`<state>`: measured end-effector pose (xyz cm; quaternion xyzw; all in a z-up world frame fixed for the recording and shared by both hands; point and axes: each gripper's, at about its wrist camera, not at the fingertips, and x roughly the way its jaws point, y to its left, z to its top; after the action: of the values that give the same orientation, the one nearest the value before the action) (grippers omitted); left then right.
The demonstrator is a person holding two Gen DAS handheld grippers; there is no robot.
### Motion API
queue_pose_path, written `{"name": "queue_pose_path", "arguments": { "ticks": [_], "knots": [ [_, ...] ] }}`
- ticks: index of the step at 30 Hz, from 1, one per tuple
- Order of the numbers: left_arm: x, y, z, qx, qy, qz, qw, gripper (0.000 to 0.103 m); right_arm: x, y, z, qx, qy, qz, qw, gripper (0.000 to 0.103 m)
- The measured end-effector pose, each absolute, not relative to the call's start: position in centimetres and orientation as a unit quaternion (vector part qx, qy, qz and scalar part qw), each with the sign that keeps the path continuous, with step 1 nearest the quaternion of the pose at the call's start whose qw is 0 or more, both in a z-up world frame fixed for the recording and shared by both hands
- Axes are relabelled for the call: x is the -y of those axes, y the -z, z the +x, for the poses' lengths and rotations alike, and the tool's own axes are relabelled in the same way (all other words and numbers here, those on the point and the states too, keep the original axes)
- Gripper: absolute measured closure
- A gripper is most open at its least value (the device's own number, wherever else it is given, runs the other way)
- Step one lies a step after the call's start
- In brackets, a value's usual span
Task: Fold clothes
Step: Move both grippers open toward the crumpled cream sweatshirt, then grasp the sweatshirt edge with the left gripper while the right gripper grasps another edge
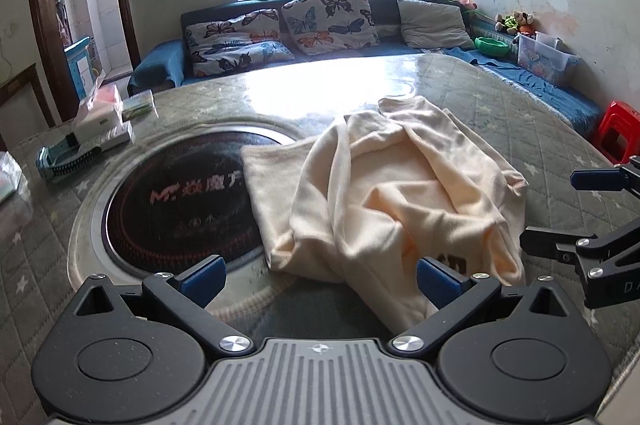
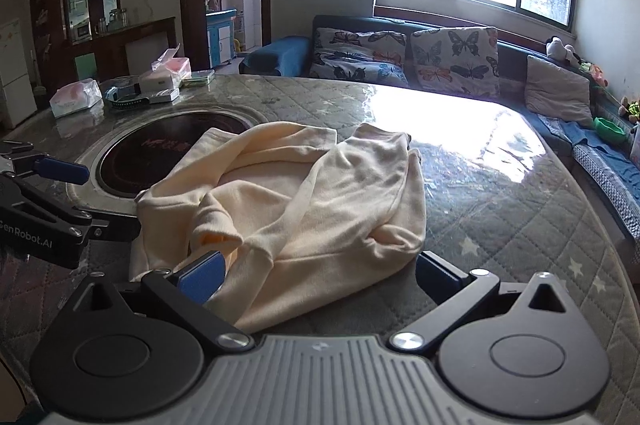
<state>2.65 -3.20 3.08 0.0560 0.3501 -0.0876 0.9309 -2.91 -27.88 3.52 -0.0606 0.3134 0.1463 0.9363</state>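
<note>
A cream sweatshirt (image 1: 384,201) lies crumpled on the round quilted table (image 1: 540,145), partly over the dark hotplate (image 1: 176,201). It also shows in the right wrist view (image 2: 304,201). My left gripper (image 1: 320,277) is open, its blue pads just in front of the garment's near hem, one pad at each side, holding nothing. My right gripper (image 2: 316,273) is open at the near hem too, with cloth lying between the pads. The right gripper shows at the right edge of the left view (image 1: 560,213). The left gripper shows at the left edge of the right view (image 2: 96,197).
Tissue packs and boxes (image 1: 100,121) sit at the table's far left, also visible in the right wrist view (image 2: 120,89). A blue sofa with butterfly cushions (image 1: 328,17) runs behind the table. A red stool (image 1: 620,129) stands at the right. Bare table lies right of the garment.
</note>
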Motion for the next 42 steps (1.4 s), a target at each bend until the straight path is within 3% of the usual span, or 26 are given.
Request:
{"name": "queue_pose_path", "arguments": {
  "ticks": [27, 33, 35, 36, 38, 42],
  "knots": [
    [7.1, -2.4, 14.9, -0.346, 0.085, 0.108, 0.928, 0.002, 26.8, -4.1, 8.4, -0.332, -0.177, -0.053, 0.925, 0.022],
    [6.9, -1.5, 16.4, -0.356, 0.091, 0.107, 0.924, 0.031, 27.0, -3.7, 9.5, -0.340, -0.178, -0.055, 0.922, 0.026],
    [6.7, -1.3, 16.5, -0.358, 0.095, 0.103, 0.923, 0.053, 27.2, -3.5, 9.8, -0.342, -0.177, -0.055, 0.921, 0.027],
    [6.6, -1.3, 16.6, -0.358, 0.097, 0.102, 0.923, 0.057, 27.2, -3.5, 10.0, -0.344, -0.176, -0.054, 0.921, 0.028],
    [6.4, -1.2, 16.7, -0.359, 0.101, 0.098, 0.923, 0.081, 27.3, -3.4, 10.3, -0.347, -0.176, -0.051, 0.920, 0.032],
    [6.0, -0.9, 17.0, -0.361, 0.109, 0.091, 0.922, 0.093, 27.2, -3.3, 11.0, -0.352, -0.178, -0.045, 0.918, 0.037]
  ]
}}
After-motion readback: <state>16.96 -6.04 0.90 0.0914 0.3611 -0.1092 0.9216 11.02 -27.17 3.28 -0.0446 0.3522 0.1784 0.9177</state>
